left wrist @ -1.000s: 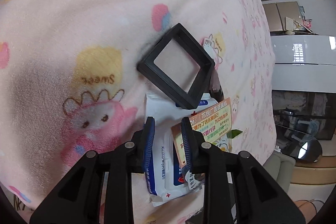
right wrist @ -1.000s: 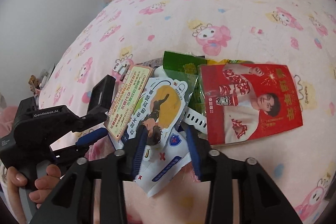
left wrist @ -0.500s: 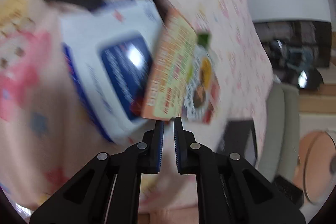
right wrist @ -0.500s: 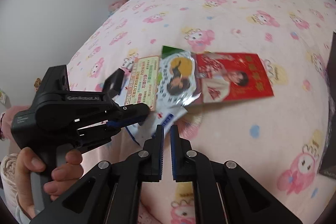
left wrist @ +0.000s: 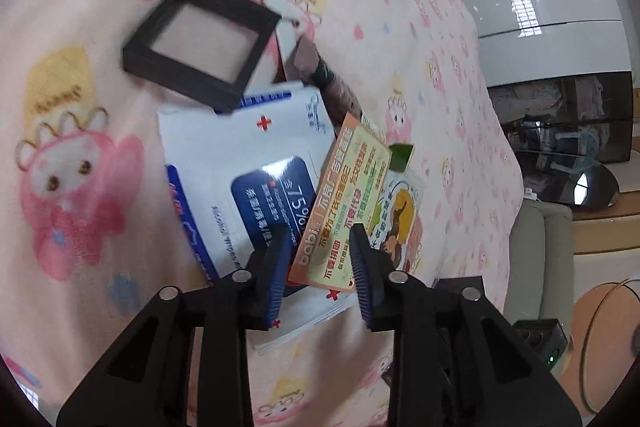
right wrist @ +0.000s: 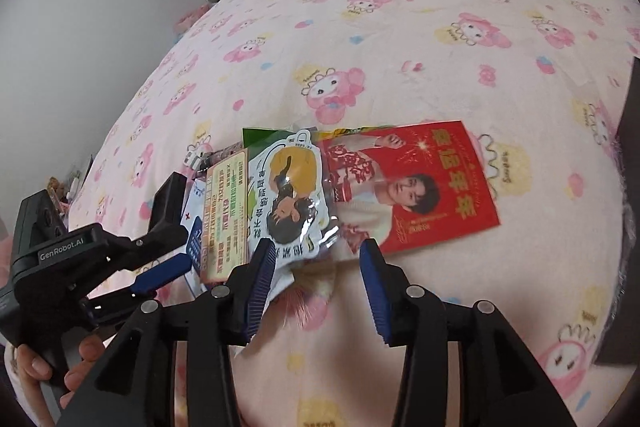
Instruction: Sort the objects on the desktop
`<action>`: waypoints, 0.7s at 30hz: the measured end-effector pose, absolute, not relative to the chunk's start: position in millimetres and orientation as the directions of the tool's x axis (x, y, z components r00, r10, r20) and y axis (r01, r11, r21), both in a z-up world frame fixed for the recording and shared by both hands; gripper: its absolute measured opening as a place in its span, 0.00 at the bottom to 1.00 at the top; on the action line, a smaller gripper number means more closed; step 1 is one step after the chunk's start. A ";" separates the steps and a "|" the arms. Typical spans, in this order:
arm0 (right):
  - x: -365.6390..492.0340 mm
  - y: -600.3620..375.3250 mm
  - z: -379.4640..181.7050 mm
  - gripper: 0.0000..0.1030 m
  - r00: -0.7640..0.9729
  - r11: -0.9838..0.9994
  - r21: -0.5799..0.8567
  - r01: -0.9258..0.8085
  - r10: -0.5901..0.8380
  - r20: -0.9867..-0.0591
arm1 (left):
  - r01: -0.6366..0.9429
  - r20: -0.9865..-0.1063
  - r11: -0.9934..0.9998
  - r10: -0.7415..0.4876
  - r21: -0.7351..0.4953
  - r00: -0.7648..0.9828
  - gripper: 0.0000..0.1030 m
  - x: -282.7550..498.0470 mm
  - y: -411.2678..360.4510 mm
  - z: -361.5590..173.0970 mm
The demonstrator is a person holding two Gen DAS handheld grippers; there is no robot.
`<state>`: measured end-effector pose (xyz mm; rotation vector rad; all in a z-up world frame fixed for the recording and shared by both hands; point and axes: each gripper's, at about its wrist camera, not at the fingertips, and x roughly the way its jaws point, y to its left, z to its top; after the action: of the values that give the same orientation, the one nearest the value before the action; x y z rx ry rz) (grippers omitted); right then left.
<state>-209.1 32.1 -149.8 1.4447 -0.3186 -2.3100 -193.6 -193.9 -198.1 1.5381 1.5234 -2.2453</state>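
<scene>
While both grippers hang over a pink blanket with cartoon pictures on it, a small pile of flat things lies just in front of them. The left gripper has its blue pads apart and its jaws are opening. The near corner of an orange card shows in the gap between the pads, but the pads do not press on it. Under that card lies a white and blue pack of wipes, which reaches out to the left. Just right of the card lies a clear bag with a yellow sticker in it. Farther off, a black square frame rests with one corner on the far edge of the wipes. A brown packet pokes out just right of the frame.

The right gripper is opening its jaws too, and nothing sits between its pads. Its left pad is just in front of the near edge of the sticker bag. A red picture card lies to the right of the bag, tucked a little under it. A green packet peeks out at the far side. A person's hand holds the left gripper at the near left.
</scene>
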 end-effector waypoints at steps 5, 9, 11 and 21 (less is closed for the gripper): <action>-210.7 23.7 -160.4 0.35 -0.370 -0.865 0.426 0.265 -0.500 -0.783 | 0.458 -0.752 -0.604 0.434 -0.652 -0.496 0.17 -198.5 -182.7 -194.3; -192.4 39.1 -149.6 0.22 -0.385 -0.855 0.417 0.308 -0.513 -0.768 | 0.414 -0.751 -0.634 0.472 -0.653 -0.463 0.16 -190.1 -168.6 -191.1; -181.2 50.3 -143.3 0.22 -0.389 -0.853 0.410 0.324 -0.515 -0.764 | 0.386 -0.749 -0.649 0.501 -0.656 -0.433 0.16 -190.1 -157.3 -191.1; -116.3 123.3 -154.7 0.22 -0.311 -0.869 0.340 0.359 -0.454 -0.835 | 0.304 -0.758 -0.695 0.592 -0.652 -0.273 0.16 -165.7 -107.9 -191.9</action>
<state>-116.3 123.3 -154.7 1.4431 -0.1223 -2.1990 -165.7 -107.9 -191.9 1.9994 1.2682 -2.3653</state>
